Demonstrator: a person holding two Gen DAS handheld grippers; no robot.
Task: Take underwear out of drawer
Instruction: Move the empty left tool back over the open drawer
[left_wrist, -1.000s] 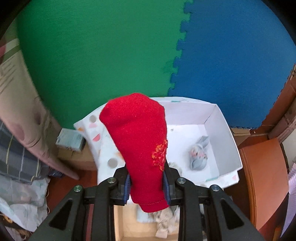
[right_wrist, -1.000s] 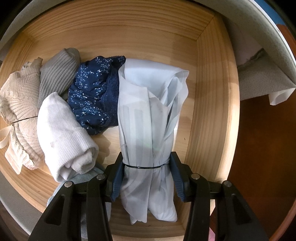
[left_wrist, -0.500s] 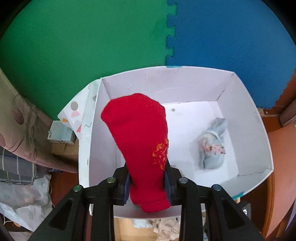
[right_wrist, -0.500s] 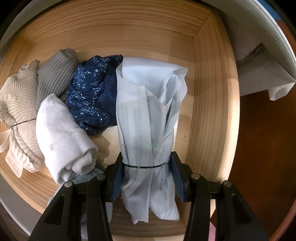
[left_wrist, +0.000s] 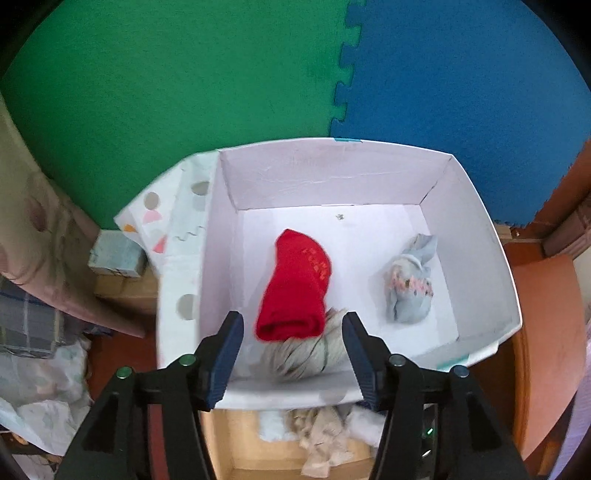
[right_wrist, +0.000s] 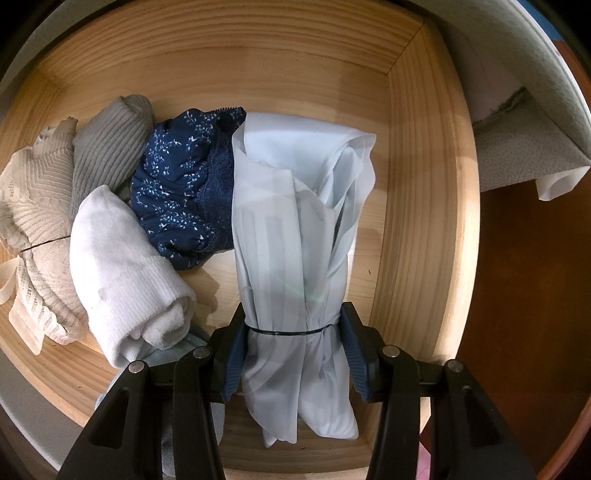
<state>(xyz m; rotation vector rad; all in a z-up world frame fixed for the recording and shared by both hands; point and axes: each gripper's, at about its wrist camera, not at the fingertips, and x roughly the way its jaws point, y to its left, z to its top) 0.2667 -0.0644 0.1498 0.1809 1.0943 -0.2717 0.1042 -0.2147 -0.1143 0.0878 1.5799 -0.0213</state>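
Left gripper (left_wrist: 291, 354), jaws opening, empty: red sock (left_wrist: 295, 295) loose inside white box (left_wrist: 476, 206). Right gripper (right_wrist: 293, 354) clamped on pale banded underwear bundle (right_wrist: 295, 229), seemingly low inside wooden drawer (right_wrist: 421, 184). Risk: slippery fabric sliding free on lift.

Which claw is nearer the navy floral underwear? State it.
Right. The right claw grips a pale blue bundle lying against the navy floral underwear in the wooden drawer; the left claw, opening, hangs over the white box.

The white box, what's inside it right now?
Inside the white box lie a red sock, resting partly on a beige bundle, and a pale blue bundle apart to the right. What lies under the sock and bundles is covered.
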